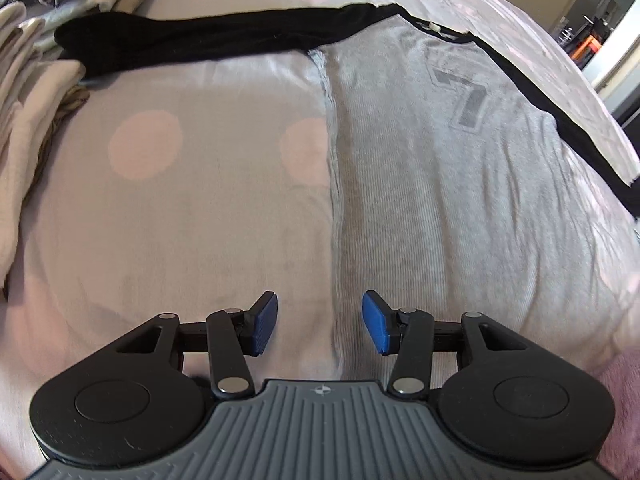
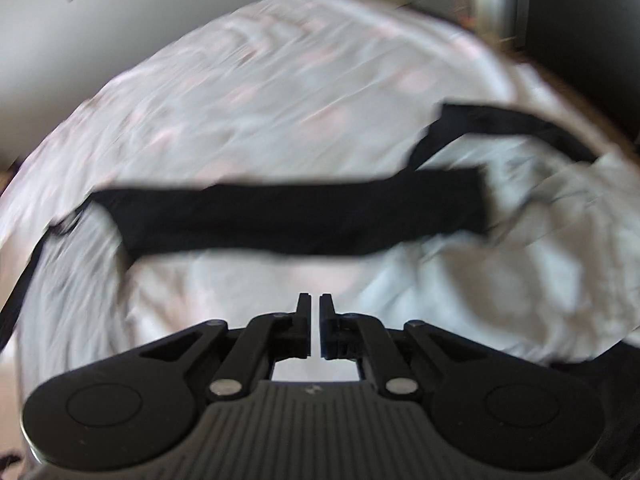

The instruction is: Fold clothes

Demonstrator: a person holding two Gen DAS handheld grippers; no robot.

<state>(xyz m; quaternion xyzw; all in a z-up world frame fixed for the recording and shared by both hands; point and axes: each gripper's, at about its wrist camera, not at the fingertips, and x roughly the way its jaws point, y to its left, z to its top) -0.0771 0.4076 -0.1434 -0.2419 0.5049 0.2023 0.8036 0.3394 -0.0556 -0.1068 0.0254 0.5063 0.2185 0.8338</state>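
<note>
Grey shirt (image 1: pixel 432 168) with black sleeves lies flat on the polka-dot bed (image 1: pixel 168 208), at 1 o'clock. Left hand-held gripper (image 1: pixel 320 328) spread wide, empty. Right hand-held gripper (image 2: pixel 314 328) nearly closed, holding nothing. Folded pile (image 1: pixel 28 92) at 10 o'clock; doorway (image 1: pixel 600 20) at 2.

Home bedroom, bed w/ dotted bedspread (image 1: pixel 160 200), folded clothes pile (image 1: pixel 24 80), doorway (image 1: pixel 592 20)

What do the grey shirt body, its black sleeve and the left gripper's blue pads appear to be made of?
Grey shirt body: looks like ribbed knit, probably cotton; fine parallel ribs, matte, with a faded printed 7.
Black sleeve: soft matte knit, limp with gentle creases; the fibre is unclear.
Blue pads on the left gripper: likely rubber or soft plastic, with a ridged, slightly glossy face.
</note>
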